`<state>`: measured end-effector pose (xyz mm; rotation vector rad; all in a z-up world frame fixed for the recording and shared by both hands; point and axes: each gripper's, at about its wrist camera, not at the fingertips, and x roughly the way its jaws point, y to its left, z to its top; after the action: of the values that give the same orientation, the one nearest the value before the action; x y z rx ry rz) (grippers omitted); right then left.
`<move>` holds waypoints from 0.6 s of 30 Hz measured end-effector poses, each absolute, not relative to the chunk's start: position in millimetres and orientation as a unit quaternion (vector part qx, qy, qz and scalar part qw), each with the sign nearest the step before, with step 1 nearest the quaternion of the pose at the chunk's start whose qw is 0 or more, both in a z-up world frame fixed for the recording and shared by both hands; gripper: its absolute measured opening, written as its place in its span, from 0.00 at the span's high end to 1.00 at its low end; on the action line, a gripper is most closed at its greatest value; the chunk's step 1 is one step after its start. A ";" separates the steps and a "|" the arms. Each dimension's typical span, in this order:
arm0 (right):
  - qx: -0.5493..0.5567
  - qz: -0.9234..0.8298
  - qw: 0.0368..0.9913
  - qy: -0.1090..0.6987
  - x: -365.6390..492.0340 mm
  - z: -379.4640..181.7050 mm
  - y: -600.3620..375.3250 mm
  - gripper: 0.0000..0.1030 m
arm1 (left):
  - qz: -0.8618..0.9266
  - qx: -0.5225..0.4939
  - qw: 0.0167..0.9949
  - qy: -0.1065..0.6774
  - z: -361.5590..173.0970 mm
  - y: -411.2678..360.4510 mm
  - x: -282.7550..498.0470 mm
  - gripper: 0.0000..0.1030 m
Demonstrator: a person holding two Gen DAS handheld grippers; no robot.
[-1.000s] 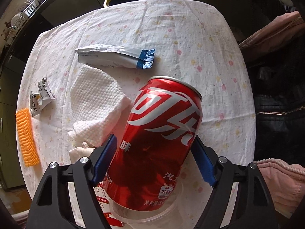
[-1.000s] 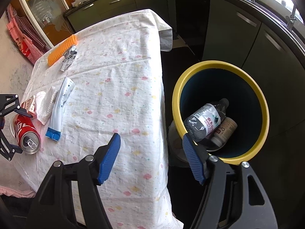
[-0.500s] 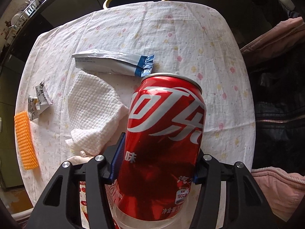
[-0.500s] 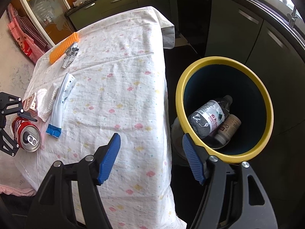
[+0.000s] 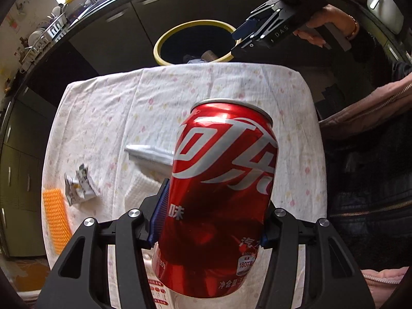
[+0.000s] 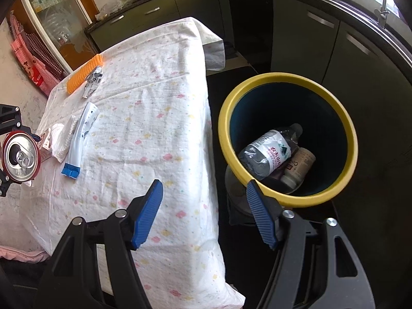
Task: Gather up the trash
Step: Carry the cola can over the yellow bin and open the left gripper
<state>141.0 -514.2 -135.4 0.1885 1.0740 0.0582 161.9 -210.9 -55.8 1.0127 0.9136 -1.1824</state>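
A red soda can fills the left wrist view, with my left gripper shut on its lower body and holding it clear of the table. From the right wrist view the can's opened top shows at the far left edge. My right gripper stands open and empty over the table's edge beside the yellow-rimmed bin. The bin holds a clear plastic bottle and a small brown bottle. A silver-blue wrapper, a white paper towel and a crumpled wrapper lie on the floral tablecloth.
An orange ridged strip lies at the table's far corner, and a red-and-white carton sits near the towel. Dark cabinets surround the bin. A person's pink sleeve is at the right of the left wrist view.
The left jaws have come in onto the can and carried it up off the table, and that view now tips toward the bin. The right gripper has drifted slightly, still open.
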 end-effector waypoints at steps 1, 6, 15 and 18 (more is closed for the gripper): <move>0.091 0.021 0.856 0.508 137.0 -134.7 -520.5 0.38 | -0.518 0.445 0.617 0.391 -54.2 -224.8 164.0 0.47; 0.117 -0.013 0.863 0.492 115.9 -135.3 -561.8 0.38 | -0.545 0.458 0.597 0.371 -55.5 -299.7 175.8 0.47; 0.169 -0.050 0.855 0.488 93.3 -157.1 -623.9 0.38 | -0.553 0.467 0.580 0.374 -88.1 -448.8 217.8 0.47; 0.180 -0.056 0.849 0.493 91.7 -166.2 -634.5 0.38 | -0.546 0.470 0.585 0.374 -102.1 -491.5 226.2 0.47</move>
<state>91.7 -634.5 -166.2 0.3797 1.0379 -0.1190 226.2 -491.5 -102.1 1.0954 0.8721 -1.2732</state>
